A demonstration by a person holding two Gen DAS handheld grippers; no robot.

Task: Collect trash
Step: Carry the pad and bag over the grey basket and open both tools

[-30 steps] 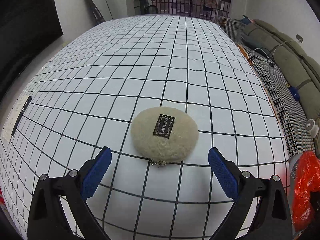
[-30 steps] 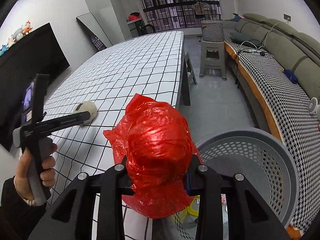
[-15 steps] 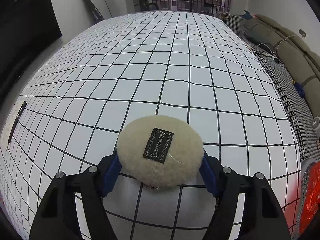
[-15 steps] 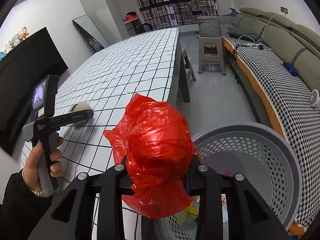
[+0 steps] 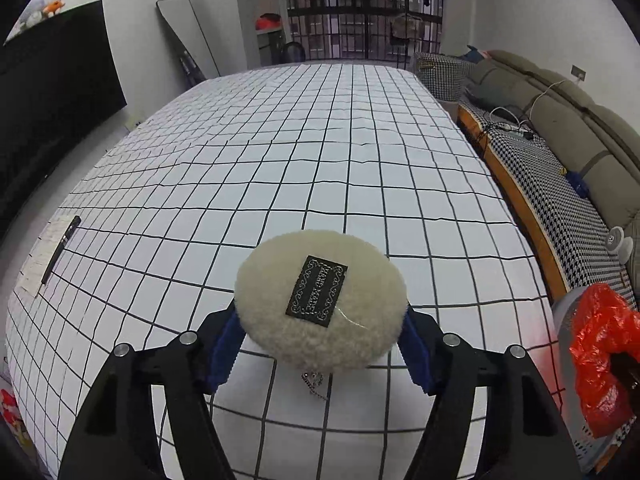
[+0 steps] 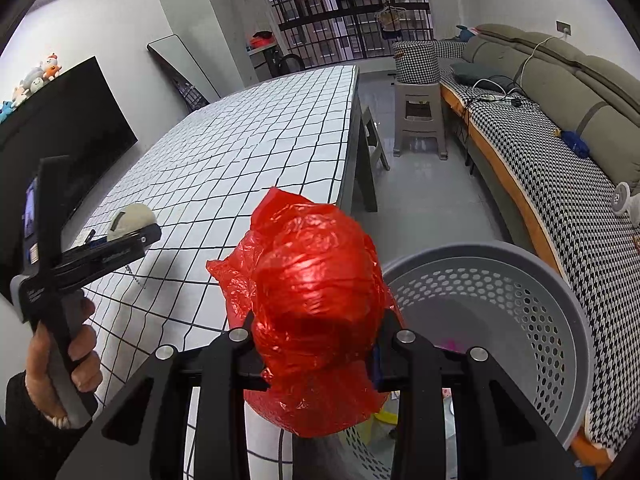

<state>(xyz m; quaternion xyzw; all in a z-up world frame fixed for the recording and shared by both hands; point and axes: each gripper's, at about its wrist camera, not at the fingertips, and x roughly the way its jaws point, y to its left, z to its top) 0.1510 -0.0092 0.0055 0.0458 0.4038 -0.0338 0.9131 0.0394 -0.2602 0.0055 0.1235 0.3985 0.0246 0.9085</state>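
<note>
A crumpled red plastic bag (image 6: pixel 316 312) is clamped between the fingers of the right tool (image 6: pixel 318 344), held up in the air at the near corner of the surface (image 6: pixel 256 152), just beside a grey perforated basket (image 6: pixel 520 320) on the floor. A few bright scraps show at the bottom of that basket.

Over on the gridded cloth, the left tool (image 5: pixel 320 332) has its blue pads pressed against both sides of a round cream fleece pouch (image 5: pixel 320 300), which carries a dark patterned label on top and trails a small metal chain (image 5: pixel 316 380) beneath; whether it rests on the cloth or hangs just above, I cannot tell. Far off at the left edge lies a paper slip with a black pen (image 5: pixel 60 248). A grey sofa with a houndstooth cover (image 5: pixel 560 184) runs along the right wall.
</note>
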